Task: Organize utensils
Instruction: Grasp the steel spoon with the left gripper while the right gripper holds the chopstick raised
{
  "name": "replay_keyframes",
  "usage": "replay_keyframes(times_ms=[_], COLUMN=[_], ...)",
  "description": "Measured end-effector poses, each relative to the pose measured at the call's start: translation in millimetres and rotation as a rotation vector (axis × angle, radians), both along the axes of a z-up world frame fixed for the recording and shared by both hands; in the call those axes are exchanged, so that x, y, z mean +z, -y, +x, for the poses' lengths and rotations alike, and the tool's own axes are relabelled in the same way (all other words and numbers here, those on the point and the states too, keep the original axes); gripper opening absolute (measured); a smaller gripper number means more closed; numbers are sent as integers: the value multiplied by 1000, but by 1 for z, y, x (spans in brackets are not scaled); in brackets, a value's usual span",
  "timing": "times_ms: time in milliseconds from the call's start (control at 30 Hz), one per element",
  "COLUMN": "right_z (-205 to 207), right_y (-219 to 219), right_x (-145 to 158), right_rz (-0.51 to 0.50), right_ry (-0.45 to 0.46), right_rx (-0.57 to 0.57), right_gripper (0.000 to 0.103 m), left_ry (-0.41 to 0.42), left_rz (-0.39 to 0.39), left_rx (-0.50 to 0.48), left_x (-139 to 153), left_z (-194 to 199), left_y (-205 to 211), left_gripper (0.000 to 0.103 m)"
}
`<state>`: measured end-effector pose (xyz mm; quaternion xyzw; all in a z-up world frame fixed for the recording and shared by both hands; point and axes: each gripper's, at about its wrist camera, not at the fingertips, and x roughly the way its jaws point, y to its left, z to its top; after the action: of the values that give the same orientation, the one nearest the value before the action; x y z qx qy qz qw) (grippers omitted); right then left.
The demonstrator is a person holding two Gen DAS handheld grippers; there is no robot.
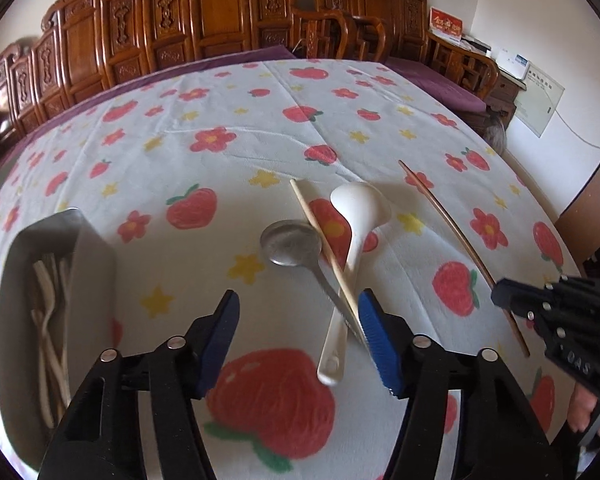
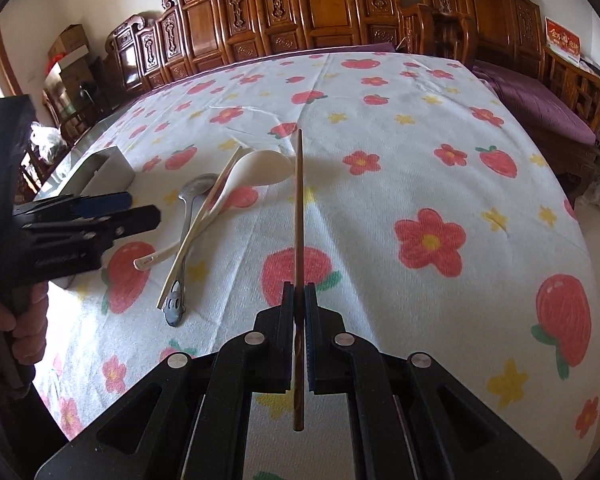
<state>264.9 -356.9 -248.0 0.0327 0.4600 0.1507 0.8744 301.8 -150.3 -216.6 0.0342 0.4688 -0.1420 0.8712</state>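
The right gripper [image 2: 299, 300] clamps a thin brown wooden chopstick [image 2: 299, 200]; the left gripper [image 1: 298, 334] gapes above the tablecloth, empty.

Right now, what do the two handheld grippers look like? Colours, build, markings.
Both match: the left gripper and right gripper are matte black plastic linkages with silver pivot pins and ribbed blue pads on tapered fingers. The right gripper's housing shows faint embossed lettering, unreadable. No cables or sleeves visible.
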Motion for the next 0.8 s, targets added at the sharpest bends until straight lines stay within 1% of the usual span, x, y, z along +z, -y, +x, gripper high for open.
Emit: replay_keyframes(times_ms=[67,100,233,267,300,367,400,433,467,600,700,733,800], right_z=[1,2,3,3,2,2,2,2,2,2,1,0,-1], right_y=[0,-1,-2,-3,-2,-3,-3,-3,-3,-8,-12,-13,-14], right_x=[-2,-3,-4,-3,-3,-2,-2,-2,-2,-2,-1,1,3], right_rz=[7,7,20,22,22,22,23,24,24,21,16,15,14], right_ry=[-15,-22,-26,-25,-24,-23,-22,-22,-22,-29,-25,-22,-15], right_rx=[5,10,15,15,15,16,16,17,19,31,40,41,44], right_gripper=[6,6,6,6,6,6,6,6,6,6,6,6,6], left_ry=[-37,-57,-94,-106,-118,-111,-111,-113,-118,-115,-117,-110,-103], left_rz=[-33,-46,-81,-84,-88,-95,-100,-106,-123,-112,-130,-128,-113], left_rx=[7,12,28,30,34,37,38,34,23,11,12,10,3], left_x=[-6,-9,-18,-21,-24,-25,-25,-25,-26,-24,-20,-17,-12], left_z=[9,13,23,24,26,28,29,30,29,27,24,22,16], left_y=[0,0,0,1,1,3,4,4,5,8,6,6,7], left_gripper=[47,39,36,31,29,27,23,17,13,10,5,2,1])
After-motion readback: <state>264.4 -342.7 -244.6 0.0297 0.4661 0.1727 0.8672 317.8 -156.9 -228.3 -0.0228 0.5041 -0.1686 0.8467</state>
